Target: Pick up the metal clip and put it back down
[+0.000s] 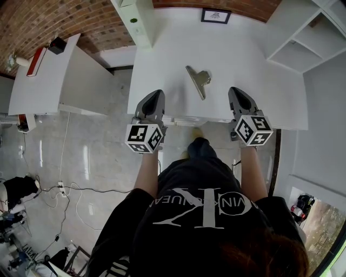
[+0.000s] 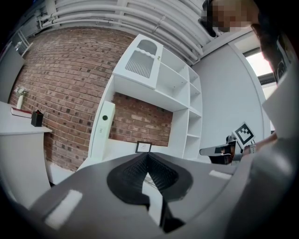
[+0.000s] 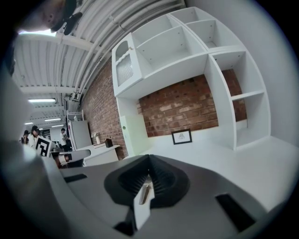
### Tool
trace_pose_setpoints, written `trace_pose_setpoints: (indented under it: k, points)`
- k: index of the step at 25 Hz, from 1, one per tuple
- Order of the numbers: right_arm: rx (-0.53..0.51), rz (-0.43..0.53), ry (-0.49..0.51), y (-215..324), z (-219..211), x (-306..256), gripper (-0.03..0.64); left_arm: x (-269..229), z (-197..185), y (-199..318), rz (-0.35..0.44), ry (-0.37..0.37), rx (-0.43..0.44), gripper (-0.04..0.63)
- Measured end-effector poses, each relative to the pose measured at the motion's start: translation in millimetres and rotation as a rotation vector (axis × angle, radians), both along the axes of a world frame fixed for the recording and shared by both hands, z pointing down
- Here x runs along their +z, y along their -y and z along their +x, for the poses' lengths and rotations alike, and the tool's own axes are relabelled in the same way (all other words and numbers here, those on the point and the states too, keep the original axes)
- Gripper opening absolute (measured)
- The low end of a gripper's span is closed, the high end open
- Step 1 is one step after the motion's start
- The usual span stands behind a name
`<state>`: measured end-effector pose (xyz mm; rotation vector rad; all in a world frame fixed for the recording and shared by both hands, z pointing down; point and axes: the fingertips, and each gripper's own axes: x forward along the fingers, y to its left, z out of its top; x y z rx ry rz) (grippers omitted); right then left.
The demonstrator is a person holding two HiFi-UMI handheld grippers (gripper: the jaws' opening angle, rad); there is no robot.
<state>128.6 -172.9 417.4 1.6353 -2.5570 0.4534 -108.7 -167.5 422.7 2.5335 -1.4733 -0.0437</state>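
The metal clip (image 1: 198,80) lies flat on the white table (image 1: 254,65), its handles pointing toward the near edge. My left gripper (image 1: 157,93) hovers over the table's front edge, left of the clip and clear of it. My right gripper (image 1: 233,91) sits to the clip's right, also apart from it. Both are shut with nothing held. In the left gripper view the jaws meet at the left gripper's tip (image 2: 148,156), and the right gripper (image 2: 219,151) shows at the side. In the right gripper view the jaws meet at the right gripper's tip (image 3: 148,158). I cannot identify a thin sliver in the slot below.
A small framed picture (image 1: 215,15) stands at the table's back against the brick wall. White shelving (image 1: 308,38) rises on the right. A second white table (image 1: 48,76) at the left carries a red book (image 1: 37,60). Cables lie on the floor.
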Motion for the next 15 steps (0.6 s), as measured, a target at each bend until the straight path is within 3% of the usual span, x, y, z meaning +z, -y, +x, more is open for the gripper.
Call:
trace_pose_setpoints:
  k: [15]
  points:
    - [0.028, 0.075, -0.035, -20.6, 1.5, -20.2, 0.014, -13.8, -1.8, -14.2, 0.037, -0.005, 0.011, 0.009]
